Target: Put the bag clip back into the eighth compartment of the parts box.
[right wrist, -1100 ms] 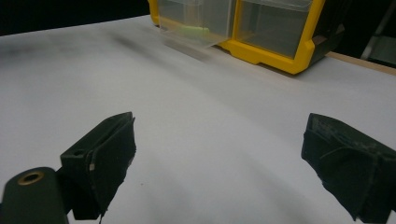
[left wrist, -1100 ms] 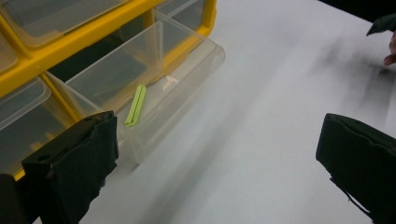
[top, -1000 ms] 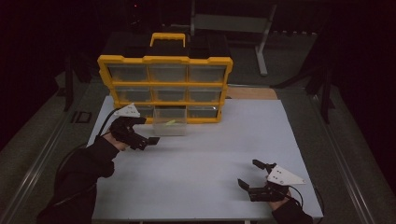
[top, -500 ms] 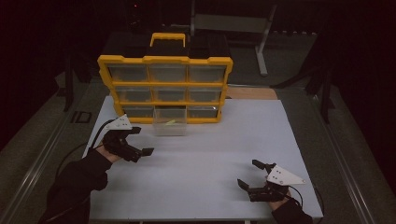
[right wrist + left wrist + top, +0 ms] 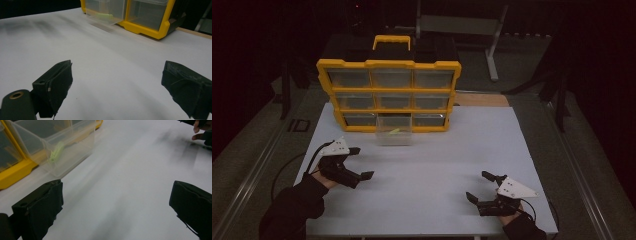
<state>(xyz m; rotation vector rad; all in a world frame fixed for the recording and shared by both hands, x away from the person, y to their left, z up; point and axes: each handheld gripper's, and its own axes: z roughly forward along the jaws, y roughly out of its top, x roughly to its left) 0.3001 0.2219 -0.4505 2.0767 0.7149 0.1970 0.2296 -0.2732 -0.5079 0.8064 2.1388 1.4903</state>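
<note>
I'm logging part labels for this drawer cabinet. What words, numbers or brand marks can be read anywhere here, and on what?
None can be read.
Yellow drawer cabinet: no label shows.
Pulled-out clear drawer: unmarked; holds a green item.
Left gripper and right gripper: no markings show.

We see a yellow organizer (image 5: 388, 64) standing upright at the far edge of the white tabletop (image 5: 427, 165), with 3 rows of 3 clear-fronted compartments. A yellow carry handle (image 5: 391, 40) rises from the organizer's black top. Just right of the organizer, along its base, a wooden strip (image 5: 482, 100) lies at the tabletop's far edge. Behind the organizer and to its right stands a grey metal frame (image 5: 493, 55) on the dark floor. Left of the organizer, down on the floor, we make out a small black object (image 5: 298, 125), and nearer than it a long metal rail (image 5: 257, 165).
</note>
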